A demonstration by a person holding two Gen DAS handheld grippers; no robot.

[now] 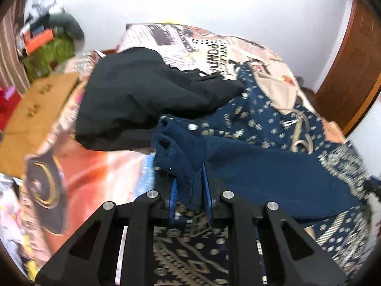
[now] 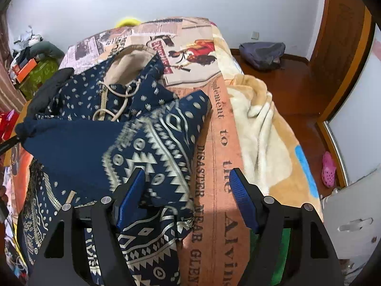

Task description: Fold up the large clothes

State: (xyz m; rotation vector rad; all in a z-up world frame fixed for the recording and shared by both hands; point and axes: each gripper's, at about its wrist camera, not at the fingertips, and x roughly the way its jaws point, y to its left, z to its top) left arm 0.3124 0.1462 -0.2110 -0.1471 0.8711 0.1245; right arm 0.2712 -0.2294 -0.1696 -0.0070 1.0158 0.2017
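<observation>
From the left wrist view, we see the left claw point(image 1: 189, 186) pinched on a dark blue ribbed cuff point(image 1: 177, 152) of the navy patterned garment point(image 1: 273, 166), its blue pads close together with the fabric bunched between them. The garment spreads from the claw toward the right side of the bed point(image 1: 100, 164), over the printed bedspread. A black garment point(image 1: 142, 95) lies heaped just beyond it, toward the bed's far left, touching the navy one. A cardboard box point(image 1: 40, 109) stands off the bed's left edge.

From the right wrist view, we see the right claw point(image 2: 188, 195) standing wide, its pads apart and pressing on nothing. The left pad sits over the navy garment's white-patterned part point(image 2: 152, 157); the right pad is above the bedspread's newsprint strip point(image 2: 221, 166). A cream blanket point(image 2: 259, 124) lies crumpled along the bed's right edge. A pink clog point(image 2: 328, 169) lies on the wooden floor point(image 2: 285, 81).
</observation>
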